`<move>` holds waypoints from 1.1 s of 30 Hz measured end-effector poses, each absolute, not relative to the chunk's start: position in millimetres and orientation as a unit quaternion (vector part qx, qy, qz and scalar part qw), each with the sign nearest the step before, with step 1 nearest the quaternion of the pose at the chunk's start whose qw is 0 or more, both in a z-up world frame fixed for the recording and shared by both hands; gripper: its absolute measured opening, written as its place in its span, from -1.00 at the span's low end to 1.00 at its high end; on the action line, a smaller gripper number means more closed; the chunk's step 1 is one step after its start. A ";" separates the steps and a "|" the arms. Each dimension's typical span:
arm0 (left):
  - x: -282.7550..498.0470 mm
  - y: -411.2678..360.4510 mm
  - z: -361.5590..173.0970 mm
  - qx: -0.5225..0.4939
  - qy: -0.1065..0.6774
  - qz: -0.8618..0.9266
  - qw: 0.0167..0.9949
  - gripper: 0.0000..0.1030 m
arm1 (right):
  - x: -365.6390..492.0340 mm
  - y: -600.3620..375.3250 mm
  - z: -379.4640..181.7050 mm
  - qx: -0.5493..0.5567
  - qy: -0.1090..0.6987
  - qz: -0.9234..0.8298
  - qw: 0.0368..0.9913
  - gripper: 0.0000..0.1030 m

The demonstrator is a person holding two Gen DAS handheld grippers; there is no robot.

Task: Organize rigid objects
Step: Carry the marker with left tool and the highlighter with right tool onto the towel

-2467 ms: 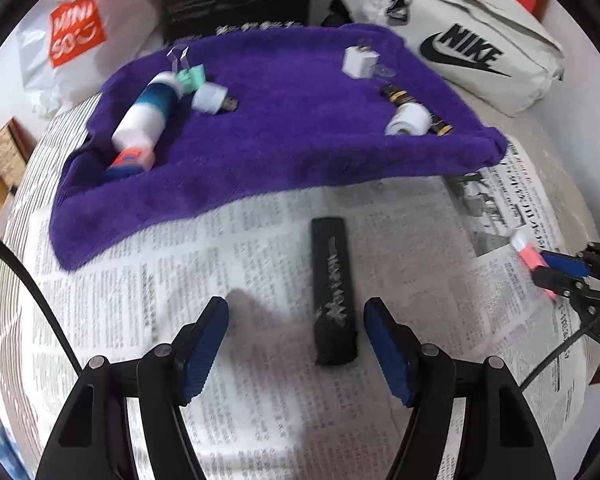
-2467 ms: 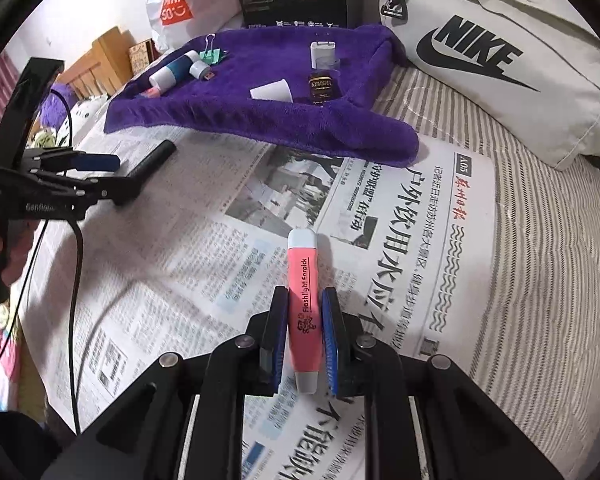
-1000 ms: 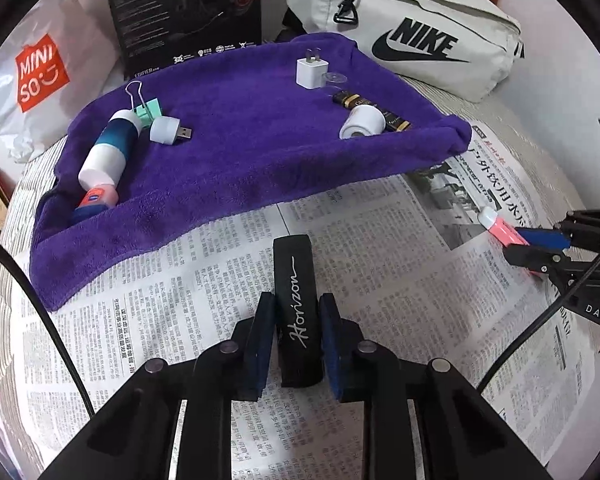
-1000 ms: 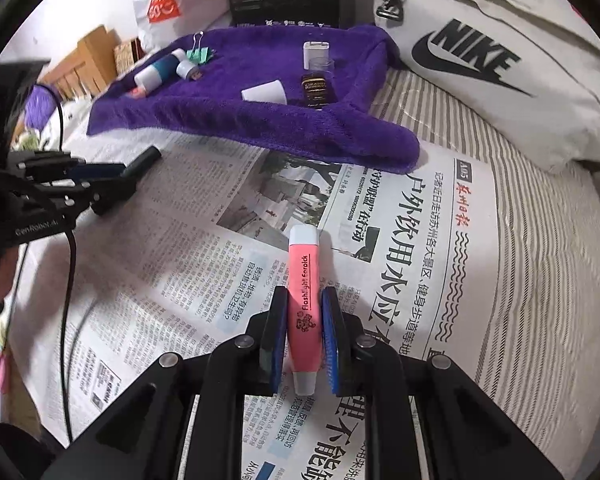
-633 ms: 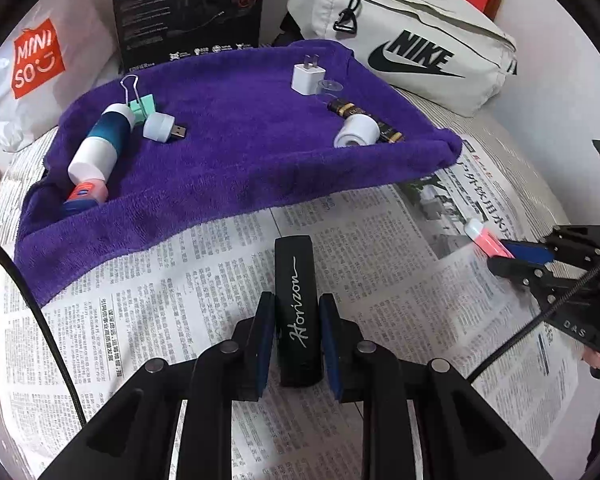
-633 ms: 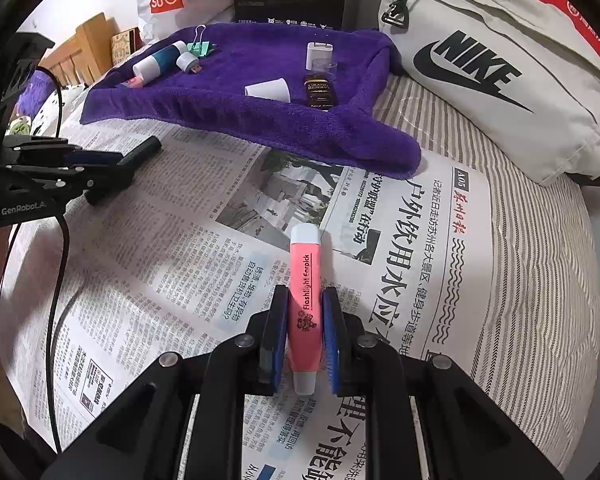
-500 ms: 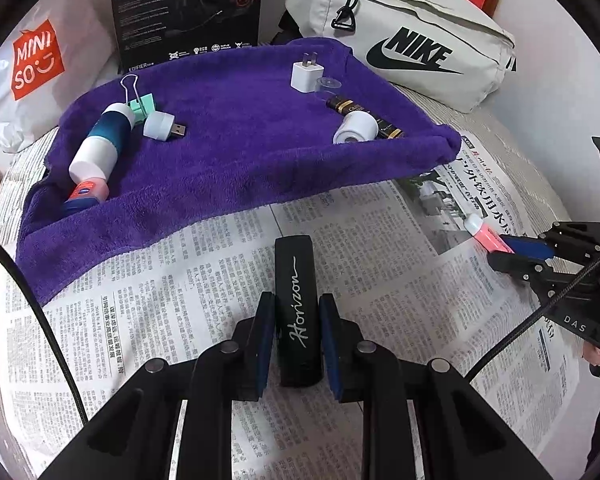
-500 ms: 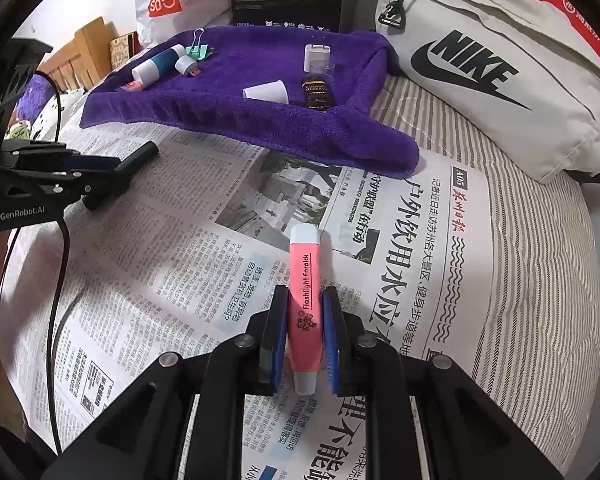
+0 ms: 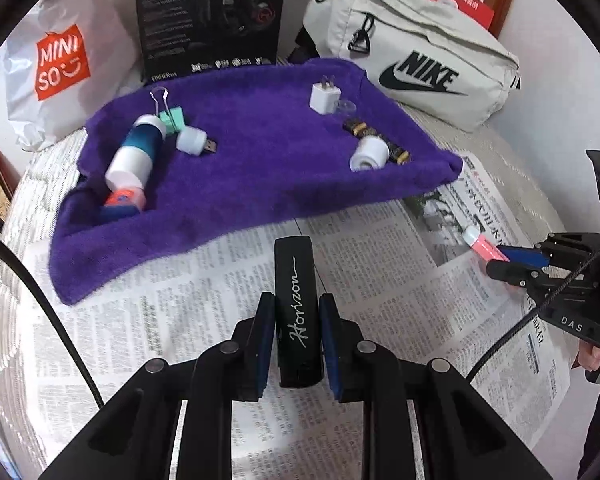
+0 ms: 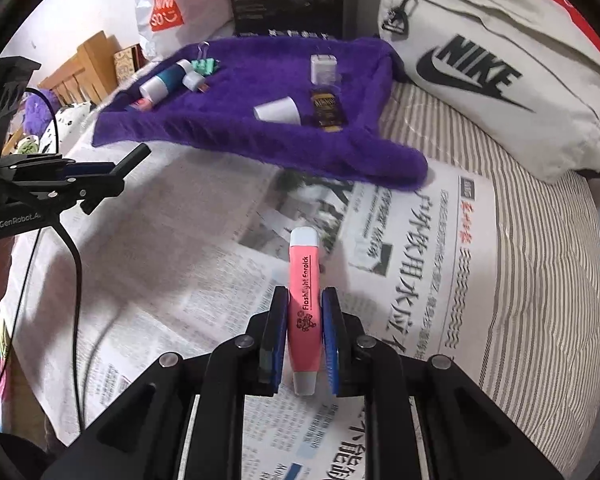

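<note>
1. Two tools are in view, and each one is clamped on a thing above the newspaper (image 9: pixel 204 320) that covers the striped bed (image 10: pixel 548 280).
2. The left tool (image 9: pixel 296 336) has its blue pads pressed on both sides of a black bar (image 9: pixel 297 304) with the white word "Horizon"; the bar points away from the camera, toward the near edge of the purple towel (image 9: pixel 260 168).
3. The right tool (image 10: pixel 305 340) is clamped on a pink flashlight (image 10: pixel 305 296) with a white cap. The cap end points toward the towel, and the grey end sticks out behind the pads.
4. In the left wrist view the right tool is seen at the right edge of the newspaper, with the pink flashlight in front of it and a hand (image 9: pixel 598 356) below it.
5. The purple towel lies at the far end of the bed, partly over the far edge of the newspaper.
6. On the left part of the towel lie a white and teal bottle (image 9: pixel 136 152), a green binder clip (image 9: pixel 172 116) and a small white USB thing (image 9: pixel 194 142), all close together.
7. On the right part lie a white charger plug (image 9: pixel 324 98), a white cup (image 9: pixel 366 156) on its side and a dark bottle with a gold label (image 10: pixel 327 110) just beside the cup.
8. Behind the towel stand a white Miniso bag (image 9: pixel 60 64), a black box (image 9: pixel 212 16) and a pale Nike bag (image 9: pixel 416 68).
</note>
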State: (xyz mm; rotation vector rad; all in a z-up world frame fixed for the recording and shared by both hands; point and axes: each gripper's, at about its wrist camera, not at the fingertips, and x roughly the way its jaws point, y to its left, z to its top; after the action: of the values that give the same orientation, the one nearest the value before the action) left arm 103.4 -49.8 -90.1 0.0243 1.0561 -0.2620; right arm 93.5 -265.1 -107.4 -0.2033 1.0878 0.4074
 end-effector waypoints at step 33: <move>190.7 0.5 -56.2 -0.012 0.488 -0.114 0.865 -0.58 | 213.2 -199.1 -59.9 -0.058 0.492 0.247 0.833 -0.68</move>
State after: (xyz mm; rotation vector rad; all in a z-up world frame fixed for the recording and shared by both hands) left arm 190.7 0.5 -56.2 -0.0246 1.0220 -0.2381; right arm 213.2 -199.1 -59.9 -0.1235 1.0422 0.5239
